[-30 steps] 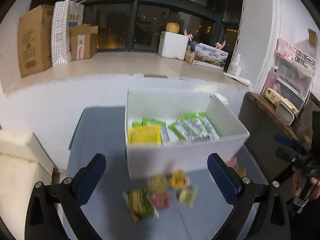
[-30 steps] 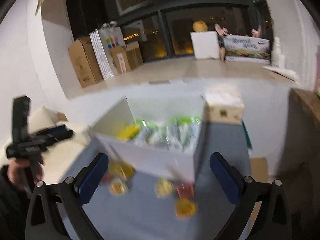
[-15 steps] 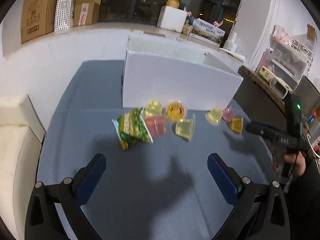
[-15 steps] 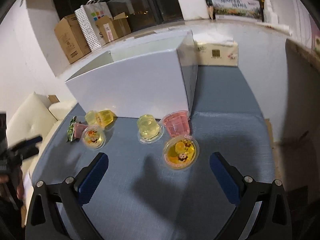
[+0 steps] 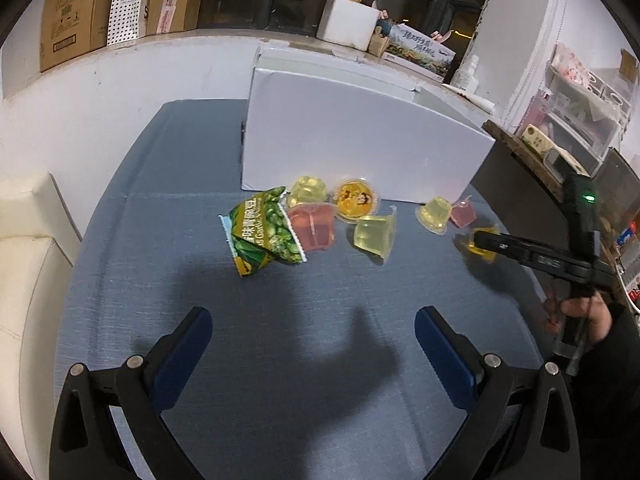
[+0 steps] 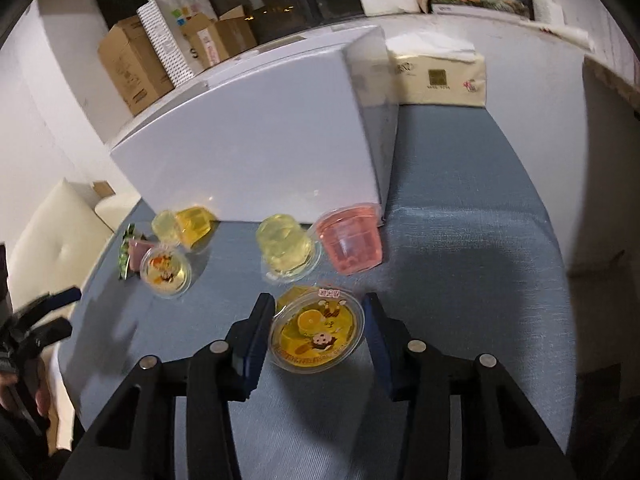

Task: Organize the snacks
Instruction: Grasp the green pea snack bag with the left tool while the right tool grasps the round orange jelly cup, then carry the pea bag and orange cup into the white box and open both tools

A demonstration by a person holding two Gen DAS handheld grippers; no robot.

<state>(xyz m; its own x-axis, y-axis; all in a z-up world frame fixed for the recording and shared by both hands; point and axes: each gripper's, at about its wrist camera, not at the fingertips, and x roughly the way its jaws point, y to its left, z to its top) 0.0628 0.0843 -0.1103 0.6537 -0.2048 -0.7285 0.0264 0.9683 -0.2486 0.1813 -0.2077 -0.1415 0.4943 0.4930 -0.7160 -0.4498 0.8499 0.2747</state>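
On the blue table (image 5: 168, 184), jelly cups lie in front of the white box (image 5: 352, 136). Our right tongs (image 6: 316, 334) sit around the orange jelly cup (image 6: 316, 330) at bottom middle, not squeezing yet. Our left tongs (image 5: 312, 344) are spread wide, holding nothing. Next we pinch gently, then lift it into the box.

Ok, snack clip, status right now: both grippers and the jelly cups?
Left gripper open, empty, above the cloth. Right gripper fingers flank the orange jelly cup, contact unclear. Pink cup and pale yellow cup just beyond; white box behind.
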